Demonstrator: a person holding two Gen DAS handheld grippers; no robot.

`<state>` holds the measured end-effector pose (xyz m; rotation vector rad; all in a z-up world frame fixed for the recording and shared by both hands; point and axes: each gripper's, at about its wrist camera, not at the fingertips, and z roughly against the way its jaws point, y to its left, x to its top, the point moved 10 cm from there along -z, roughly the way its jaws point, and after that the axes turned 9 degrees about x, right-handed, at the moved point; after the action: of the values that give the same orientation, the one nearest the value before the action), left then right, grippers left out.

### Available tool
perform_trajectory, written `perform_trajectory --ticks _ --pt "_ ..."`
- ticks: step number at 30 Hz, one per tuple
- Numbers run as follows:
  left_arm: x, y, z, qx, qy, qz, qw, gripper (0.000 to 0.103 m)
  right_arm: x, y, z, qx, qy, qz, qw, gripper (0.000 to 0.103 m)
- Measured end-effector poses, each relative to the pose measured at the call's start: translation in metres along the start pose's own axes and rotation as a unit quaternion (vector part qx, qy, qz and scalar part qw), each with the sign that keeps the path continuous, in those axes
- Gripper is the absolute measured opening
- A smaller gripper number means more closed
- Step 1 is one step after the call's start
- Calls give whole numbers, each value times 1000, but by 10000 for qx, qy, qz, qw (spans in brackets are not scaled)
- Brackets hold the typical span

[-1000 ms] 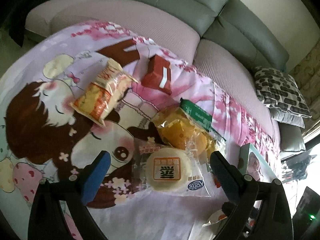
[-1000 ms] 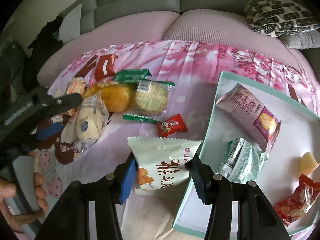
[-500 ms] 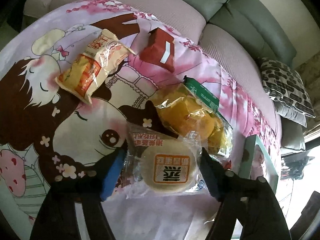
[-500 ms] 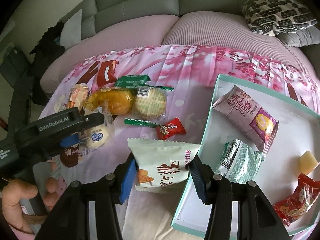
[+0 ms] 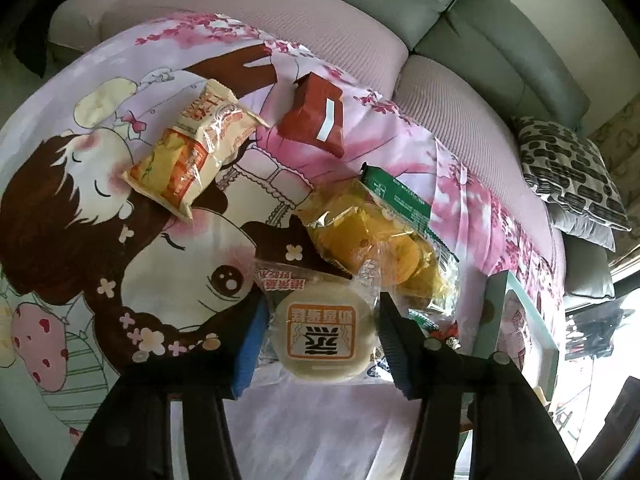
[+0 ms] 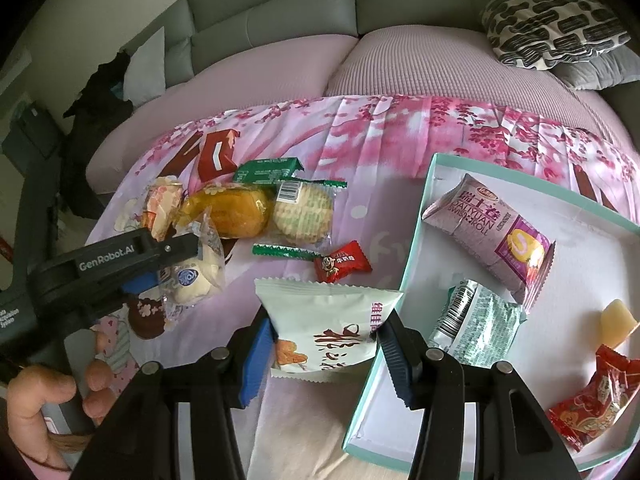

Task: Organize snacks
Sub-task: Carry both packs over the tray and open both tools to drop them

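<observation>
My left gripper (image 5: 320, 330) is closing on the round white cake in its clear wrapper (image 5: 326, 334); the pads sit against the wrapper's sides, the cake between them at 6 o'clock of the left wrist view. Just above it, toward 1 o'clock, lies the yellow cake packet (image 5: 360, 228), with a green wrapper (image 5: 396, 196) behind it. At 12 o'clock I see a dark red packet (image 5: 316, 120), and at 10 o'clock an orange-and-cream snack bag (image 5: 192, 152), all on the pink cartoon-print cloth (image 5: 100, 220).

My right gripper (image 6: 326, 346) holds a narrow grip on the white snack bag with brush lettering (image 6: 326, 320), at 6 o'clock of the right wrist view. The bag's right edge meets the rim of the teal-edged white tray (image 6: 412, 264) at 3 o'clock, where a purple Swiss roll packet (image 6: 492, 236), a silver-green packet (image 6: 476, 320), a pale yellow candy (image 6: 618, 318) and a red packet (image 6: 592, 396) lie. A hand (image 6: 44, 404) grips the left tool at 8 o'clock.
</observation>
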<state>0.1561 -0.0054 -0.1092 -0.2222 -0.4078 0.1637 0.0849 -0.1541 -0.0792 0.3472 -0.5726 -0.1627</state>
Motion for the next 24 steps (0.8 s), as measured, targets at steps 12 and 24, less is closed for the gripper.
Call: perform_trajectory --ticks 12,24 --pt "7 2 34 -28 -444 41 9990 55 9 1 21 148 -321 -116 9993 54" --pt "11 -5 68 -112 -860 2 9962 56 19 -7 44 174 -669 -279 9972 54"
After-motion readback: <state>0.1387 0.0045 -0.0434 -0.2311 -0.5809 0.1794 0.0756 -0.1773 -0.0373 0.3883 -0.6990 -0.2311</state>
